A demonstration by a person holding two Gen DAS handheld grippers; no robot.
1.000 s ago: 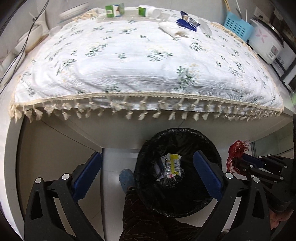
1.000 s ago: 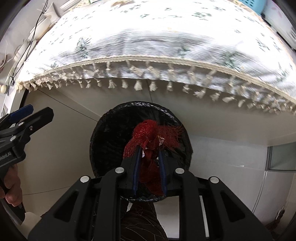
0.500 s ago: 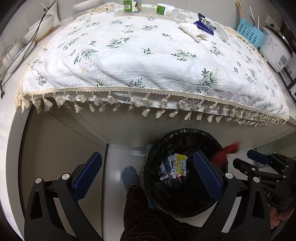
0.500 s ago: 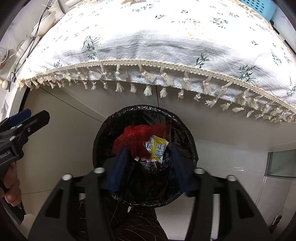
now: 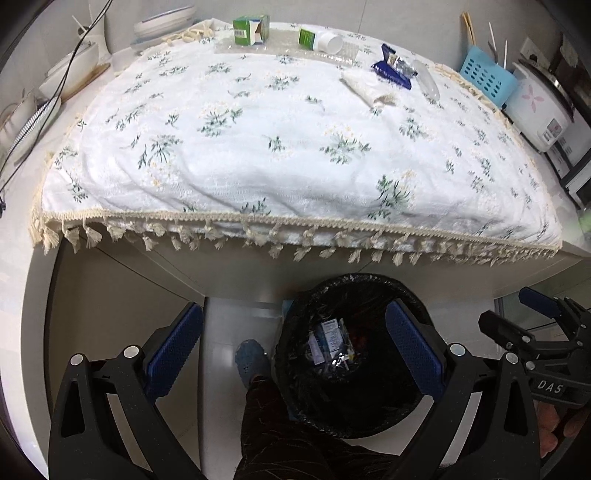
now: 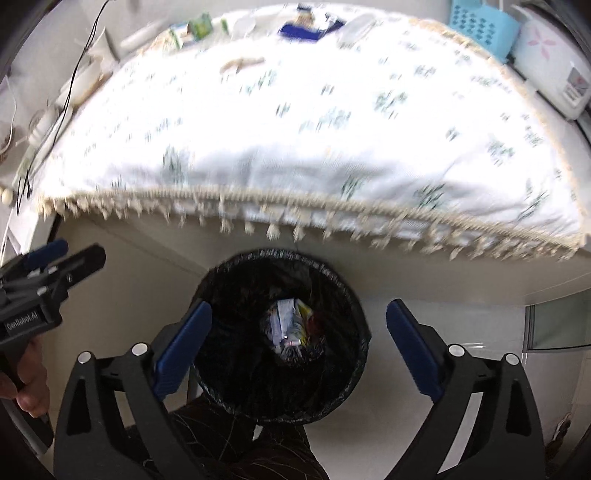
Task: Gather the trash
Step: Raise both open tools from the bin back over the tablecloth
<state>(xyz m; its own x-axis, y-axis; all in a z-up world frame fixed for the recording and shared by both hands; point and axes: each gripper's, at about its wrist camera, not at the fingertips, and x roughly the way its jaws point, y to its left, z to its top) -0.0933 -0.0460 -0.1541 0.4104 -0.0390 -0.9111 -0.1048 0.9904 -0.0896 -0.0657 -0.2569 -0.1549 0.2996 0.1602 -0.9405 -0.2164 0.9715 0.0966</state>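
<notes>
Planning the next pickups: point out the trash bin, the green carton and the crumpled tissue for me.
trash bin (image 5: 369, 284): left wrist view, far rim of the black liner.
green carton (image 5: 243, 31): left wrist view, its green front face.
crumpled tissue (image 5: 364, 86): left wrist view, middle of the white wad.

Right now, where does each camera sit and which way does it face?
Left wrist: on the left gripper, facing steeply down at the bin and table; a trouser leg, a shoe and the right gripper show.
Right wrist: on the right gripper, open over the bin, facing down; the left gripper and a hand show.
Shared: bin, tablecloth, basket, cooker.
</notes>
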